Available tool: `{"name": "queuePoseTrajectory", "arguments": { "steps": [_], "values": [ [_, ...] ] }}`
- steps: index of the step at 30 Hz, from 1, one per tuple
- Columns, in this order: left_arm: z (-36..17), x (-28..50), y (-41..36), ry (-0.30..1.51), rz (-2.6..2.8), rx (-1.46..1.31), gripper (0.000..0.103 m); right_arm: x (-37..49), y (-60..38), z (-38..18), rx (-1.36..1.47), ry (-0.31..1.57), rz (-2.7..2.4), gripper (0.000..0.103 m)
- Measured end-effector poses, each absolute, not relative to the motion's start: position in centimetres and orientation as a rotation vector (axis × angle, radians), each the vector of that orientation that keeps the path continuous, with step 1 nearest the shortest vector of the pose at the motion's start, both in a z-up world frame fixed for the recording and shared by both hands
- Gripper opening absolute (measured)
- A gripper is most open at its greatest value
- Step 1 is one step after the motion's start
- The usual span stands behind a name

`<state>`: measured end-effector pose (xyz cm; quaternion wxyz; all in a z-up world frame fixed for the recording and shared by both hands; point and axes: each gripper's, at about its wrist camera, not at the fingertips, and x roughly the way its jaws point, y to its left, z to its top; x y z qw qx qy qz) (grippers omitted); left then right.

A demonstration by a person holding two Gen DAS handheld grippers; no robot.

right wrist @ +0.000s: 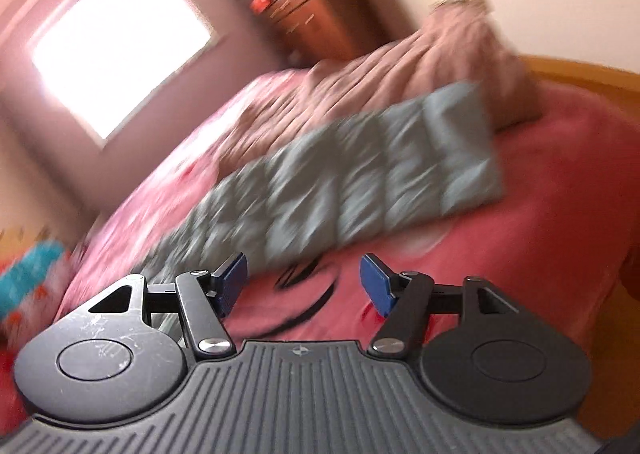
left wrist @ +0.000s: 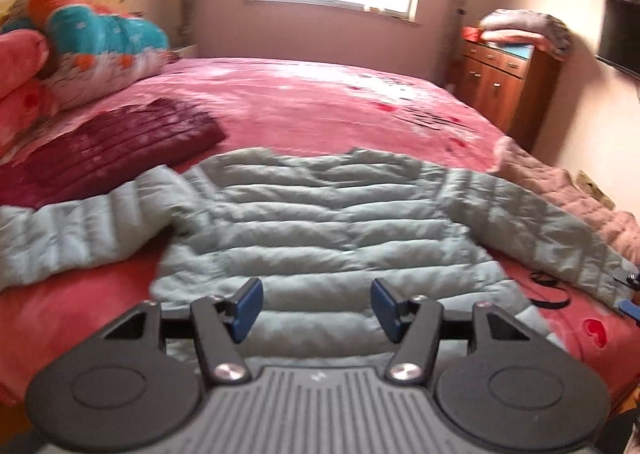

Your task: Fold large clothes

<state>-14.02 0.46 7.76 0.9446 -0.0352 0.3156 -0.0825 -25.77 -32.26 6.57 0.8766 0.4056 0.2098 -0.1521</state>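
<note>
left gripper (left wrist: 317, 308) hangs spread over the hem of the grey puffer jacket (left wrist: 320, 222) lying flat on the bed (left wrist: 320, 102), right gripper (right wrist: 303, 282) also spread beside its sleeve (right wrist: 360, 174) (nothing pinched yet), so i'd say next is grabbing a sleeve to fold inward.

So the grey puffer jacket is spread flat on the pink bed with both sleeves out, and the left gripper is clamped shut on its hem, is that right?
Not quite. The grey puffer jacket does lie spread on the pink bed with both sleeves out, but the left gripper is open, holding nothing. The left wrist view shows its blue fingers wide apart above the hem.
</note>
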Motion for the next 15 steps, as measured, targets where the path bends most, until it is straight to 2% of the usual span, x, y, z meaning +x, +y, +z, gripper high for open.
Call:
{"name": "queuePoseTrajectory", "arguments": {
  "steps": [4,5,6,7,15],
  "values": [
    [7.3,-13.0,-2.7,0.652,-0.228,-0.057,0.065,-25.4,-35.9,4.8,0.896,0.400,-0.432,0.080],
    [7.1,-12.8,-3.4,0.653,-0.242,-0.052,0.066,-25.2,-36.7,4.1,0.910,0.393,-0.454,0.087],
    [7.0,-12.6,-4.3,0.654,-0.256,-0.045,0.067,-24.9,-37.6,3.6,0.912,0.387,-0.471,0.099],
    [6.9,-12.5,-4.9,0.653,-0.269,-0.039,0.068,-24.5,-38.4,3.2,0.903,0.382,-0.490,0.101],
    [5.8,-10.9,-9.3,0.629,-0.351,-0.028,0.075,-23.0,-42.9,-0.1,0.905,0.362,-0.449,0.101]
  ]
}}
